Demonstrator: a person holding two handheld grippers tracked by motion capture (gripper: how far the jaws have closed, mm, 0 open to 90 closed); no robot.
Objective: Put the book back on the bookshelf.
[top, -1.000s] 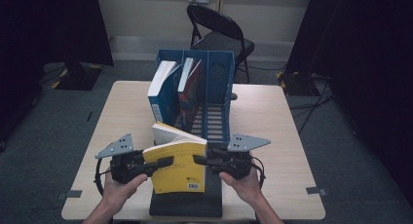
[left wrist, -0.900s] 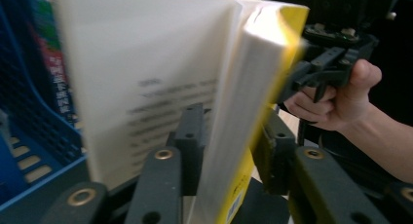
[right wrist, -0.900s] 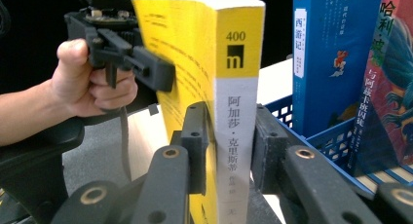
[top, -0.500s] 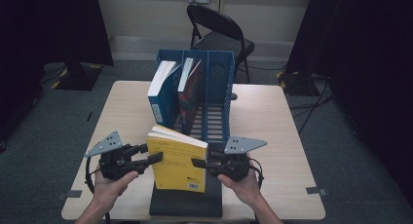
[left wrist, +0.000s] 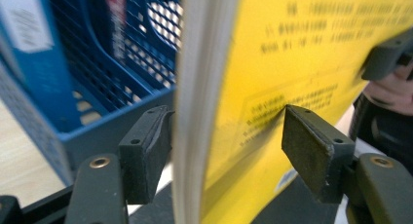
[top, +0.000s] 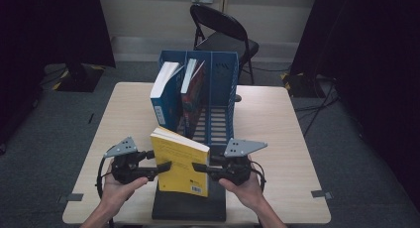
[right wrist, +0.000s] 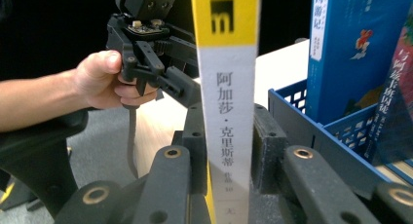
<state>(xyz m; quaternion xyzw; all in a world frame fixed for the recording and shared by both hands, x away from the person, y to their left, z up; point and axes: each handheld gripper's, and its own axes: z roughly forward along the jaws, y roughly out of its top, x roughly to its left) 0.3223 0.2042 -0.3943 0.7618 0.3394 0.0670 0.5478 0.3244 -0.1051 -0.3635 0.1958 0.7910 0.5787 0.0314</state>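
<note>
The yellow book (top: 181,161) stands upright in the lower centre of the high view, on a dark block (top: 188,208) at the near edge of the table (top: 277,139), just in front of the blue rack (top: 220,96). The right gripper (top: 200,167) pinches the book at its spine; in the right gripper view both pads press flat against the white-and-yellow spine (right wrist: 229,102), one on each side. The left gripper (top: 163,166) straddles the book's open edge, and its jaws have just been opening: in the left gripper view the book (left wrist: 272,87) sits between the two pads (left wrist: 146,151) with a visible gap on each side, so the jaws are spread and not gripping. The rack occupies the centre of the high view and holds two books in its left compartments — a blue book (top: 166,96) at far left and a red book (top: 194,89) just beside it, both leaning slightly. The right compartments show bare slotted floor. A folding chair (top: 223,34) stands beyond the table at the upper centre of the frame.
</note>
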